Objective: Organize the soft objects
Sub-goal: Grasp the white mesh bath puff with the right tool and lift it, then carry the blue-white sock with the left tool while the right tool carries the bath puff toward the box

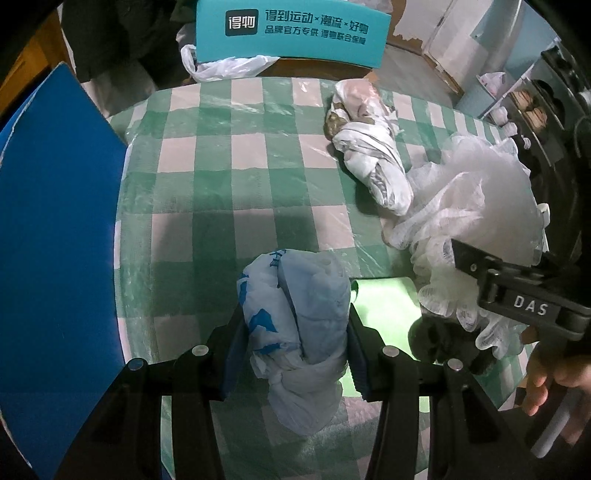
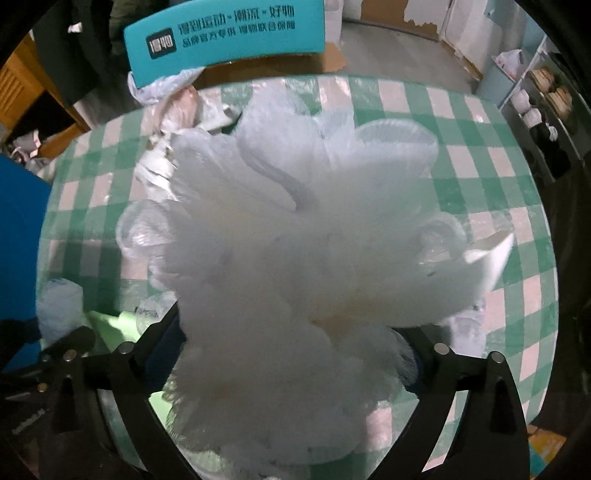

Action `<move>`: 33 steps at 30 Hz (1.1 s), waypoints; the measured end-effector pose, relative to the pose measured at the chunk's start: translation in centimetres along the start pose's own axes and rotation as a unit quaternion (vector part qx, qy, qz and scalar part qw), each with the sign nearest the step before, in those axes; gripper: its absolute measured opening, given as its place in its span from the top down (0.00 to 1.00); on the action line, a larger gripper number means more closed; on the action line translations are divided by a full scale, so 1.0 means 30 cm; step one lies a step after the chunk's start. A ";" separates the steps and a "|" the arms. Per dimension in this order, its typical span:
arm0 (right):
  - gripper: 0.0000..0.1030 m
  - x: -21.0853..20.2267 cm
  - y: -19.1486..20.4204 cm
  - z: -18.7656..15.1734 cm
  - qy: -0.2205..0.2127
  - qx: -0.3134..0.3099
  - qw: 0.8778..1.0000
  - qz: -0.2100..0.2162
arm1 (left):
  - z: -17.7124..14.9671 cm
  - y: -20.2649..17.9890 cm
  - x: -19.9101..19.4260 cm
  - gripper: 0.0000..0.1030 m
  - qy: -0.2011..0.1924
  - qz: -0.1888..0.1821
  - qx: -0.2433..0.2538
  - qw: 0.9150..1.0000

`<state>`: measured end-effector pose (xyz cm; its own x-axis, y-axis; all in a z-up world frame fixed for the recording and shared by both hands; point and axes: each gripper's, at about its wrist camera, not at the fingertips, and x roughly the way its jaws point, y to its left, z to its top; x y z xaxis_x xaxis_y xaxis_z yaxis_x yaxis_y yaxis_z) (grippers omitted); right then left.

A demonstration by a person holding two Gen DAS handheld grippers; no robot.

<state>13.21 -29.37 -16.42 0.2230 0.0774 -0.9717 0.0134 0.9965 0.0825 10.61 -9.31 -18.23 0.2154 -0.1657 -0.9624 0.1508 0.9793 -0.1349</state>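
In the left wrist view my left gripper [image 1: 295, 332] is shut on a knotted blue-and-white plastic bag bundle [image 1: 314, 291], held above the green-checked table [image 1: 221, 155]. A white mesh bath pouf [image 1: 476, 199] lies at the table's right. The right gripper's body sits over the pouf's near side, held by a hand [image 1: 539, 373]. In the right wrist view the pouf [image 2: 295, 240] fills the frame between the wide-spread fingers of my right gripper [image 2: 291, 347]. Its jaws stand open around the pouf, and the pads are largely hidden by mesh.
A second knotted bag bundle [image 1: 369, 162], white and grey, lies behind the pouf. A pale green pad [image 1: 384, 306] lies beside the held bag. A teal printed box [image 1: 291, 33] stands at the far edge and a blue board [image 1: 55, 240] on the left. Shelves [image 1: 532, 110] stand at the right.
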 end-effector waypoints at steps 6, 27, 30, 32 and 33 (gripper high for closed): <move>0.07 0.039 0.003 0.002 0.010 -0.008 1.000 -0.003 | 0.010 0.006 0.004 0.52 0.003 -0.002 0.003 1.000; 0.41 -0.120 0.050 -0.077 -0.036 -0.028 0.999 -0.023 | -0.008 0.005 -0.124 0.52 -0.046 0.011 0.029 0.998; 0.41 -0.172 0.070 -0.092 -0.053 -0.027 0.998 -0.021 | -0.014 0.004 -0.157 0.52 -0.056 0.012 0.031 0.998; 0.41 -0.186 0.082 -0.086 -0.059 -0.025 0.998 -0.019 | -0.018 0.004 -0.175 0.52 -0.063 0.012 0.032 0.997; 0.41 -0.195 0.091 -0.085 -0.062 -0.025 0.998 -0.019 | -0.019 0.004 -0.182 0.52 -0.065 0.013 0.033 0.997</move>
<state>9.45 -27.02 -11.07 0.3413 0.0388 -0.9392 -0.0235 0.9992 0.0328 8.89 -8.23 -13.12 0.3432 -0.1583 -0.9258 0.2063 0.9743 -0.0902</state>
